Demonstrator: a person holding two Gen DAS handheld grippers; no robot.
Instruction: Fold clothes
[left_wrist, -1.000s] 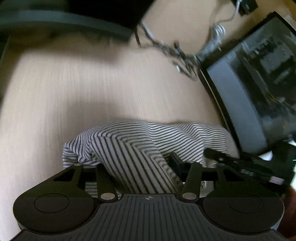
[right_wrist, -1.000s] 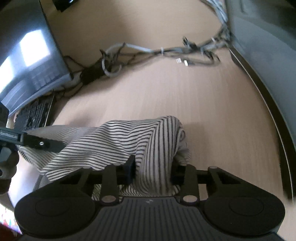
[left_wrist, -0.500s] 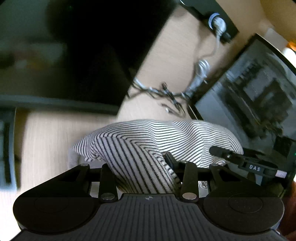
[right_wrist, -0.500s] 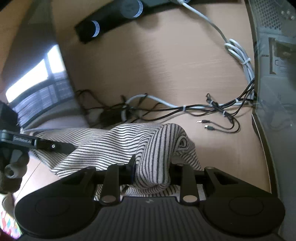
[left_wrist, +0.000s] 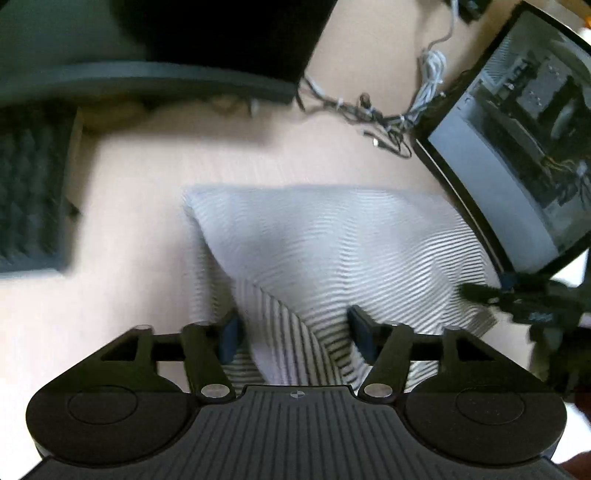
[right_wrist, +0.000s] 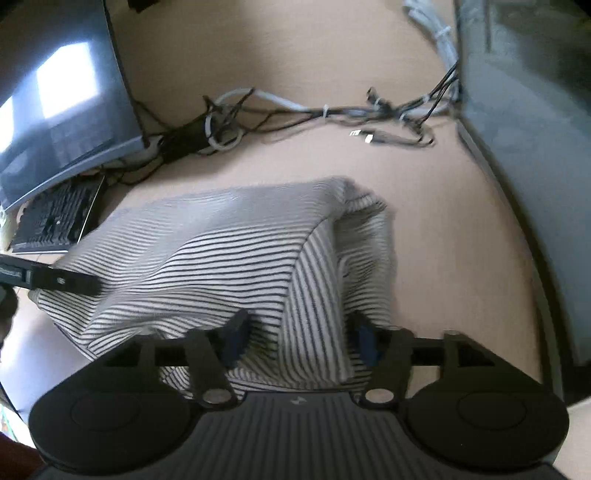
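A black-and-white striped garment (left_wrist: 332, 251) lies bunched on the wooden desk (left_wrist: 140, 229). Left of it sits a keyboard (right_wrist: 55, 218); behind it runs a tangle of cables (right_wrist: 295, 114). The left gripper (left_wrist: 293, 332) pinches a fold of its near edge, and the right gripper (right_wrist: 299, 332) pinches another fold further right.

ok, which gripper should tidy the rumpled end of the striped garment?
Right, probably: the rumpled end lies just ahead of the right gripper, fabric between its fingers. The left gripper faces the flatter end of the striped garment.
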